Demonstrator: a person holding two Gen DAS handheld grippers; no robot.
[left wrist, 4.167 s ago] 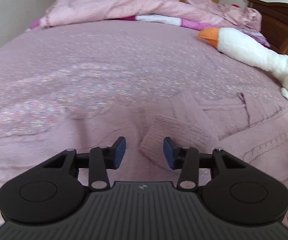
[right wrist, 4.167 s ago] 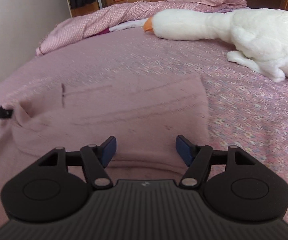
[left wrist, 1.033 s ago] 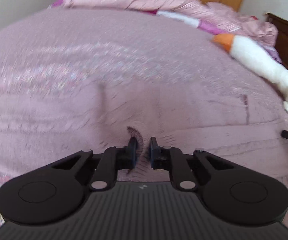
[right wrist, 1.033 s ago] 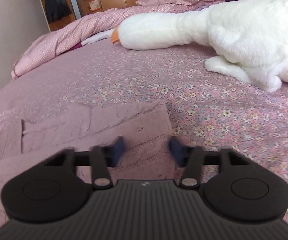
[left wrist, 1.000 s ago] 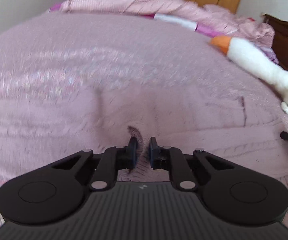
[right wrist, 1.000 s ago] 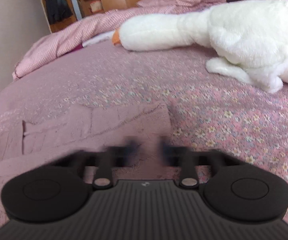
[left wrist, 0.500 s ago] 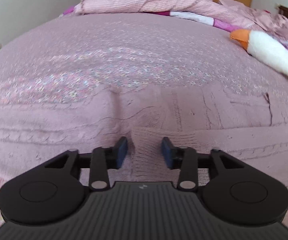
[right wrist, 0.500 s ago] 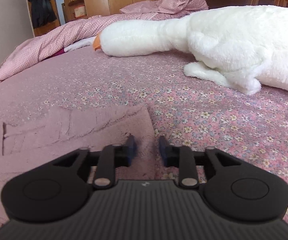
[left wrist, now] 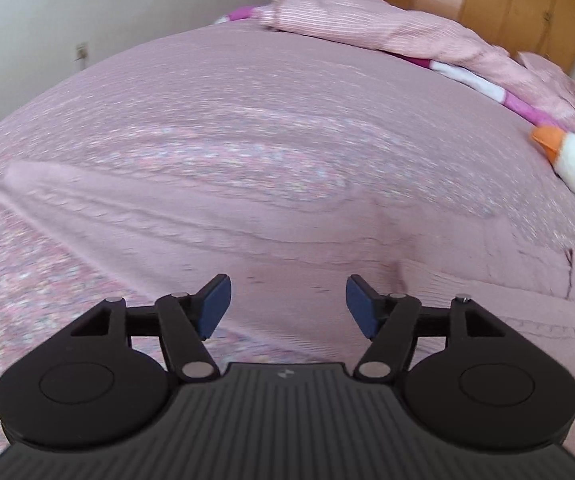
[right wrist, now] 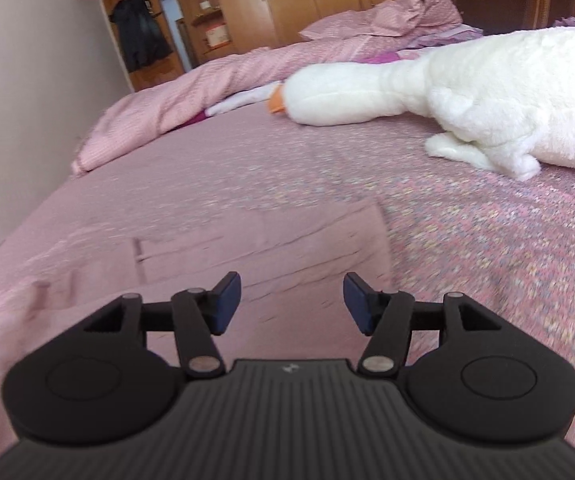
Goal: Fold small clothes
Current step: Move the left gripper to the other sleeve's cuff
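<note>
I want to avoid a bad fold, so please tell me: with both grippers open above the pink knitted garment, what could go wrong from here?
1. The pink knitted garment nearly matches the floral bedspread, so an edge may be misjudged and the sheet pinched too.
2. Both the left hand-held gripper and right hand-held gripper are open, holding nothing; the spread-out sleeve could lie unevenly.
3. The plush goose lies near; a wide fold might brush it.
</note>
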